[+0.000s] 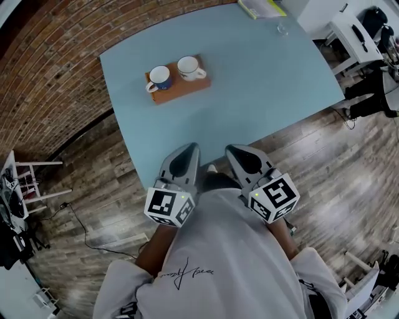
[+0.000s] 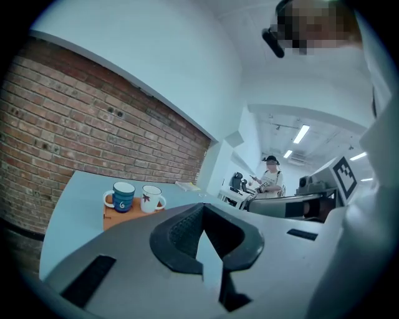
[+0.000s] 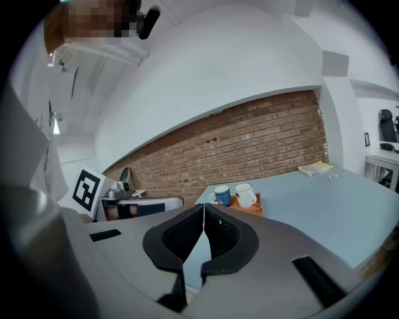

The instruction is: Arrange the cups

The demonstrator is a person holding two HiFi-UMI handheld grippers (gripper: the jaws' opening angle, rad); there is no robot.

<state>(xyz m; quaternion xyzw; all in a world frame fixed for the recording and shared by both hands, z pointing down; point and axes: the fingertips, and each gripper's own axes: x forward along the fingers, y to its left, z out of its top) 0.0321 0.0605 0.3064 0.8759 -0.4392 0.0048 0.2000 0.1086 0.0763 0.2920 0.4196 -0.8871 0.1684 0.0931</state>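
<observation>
Both grippers are held side by side in front of the person's chest, near each other but apart, pointing toward the near edge of the light blue worktop (image 1: 268, 87). The left gripper (image 2: 202, 210) is clenched: its two dark jaws meet at the tips, nothing sits between them, and it touches nothing. The right gripper (image 3: 204, 210) is likewise closed tight and empty, tips together, clear of everything on the worktop. The cups stand well apart from both grippers, toward the far left part of the worktop, on a small orange-brown board (image 1: 192, 88). The blue cup (image 1: 161, 76) is on the board's left side, upright, with its handle turned outward to the left. The white cup (image 1: 187, 66) stands just beside it on the right, also upright, with its handle turned to the right; whether the two cups touch cannot be told. A yellow book (image 1: 262, 7) lies at the worktop's far edge.
</observation>
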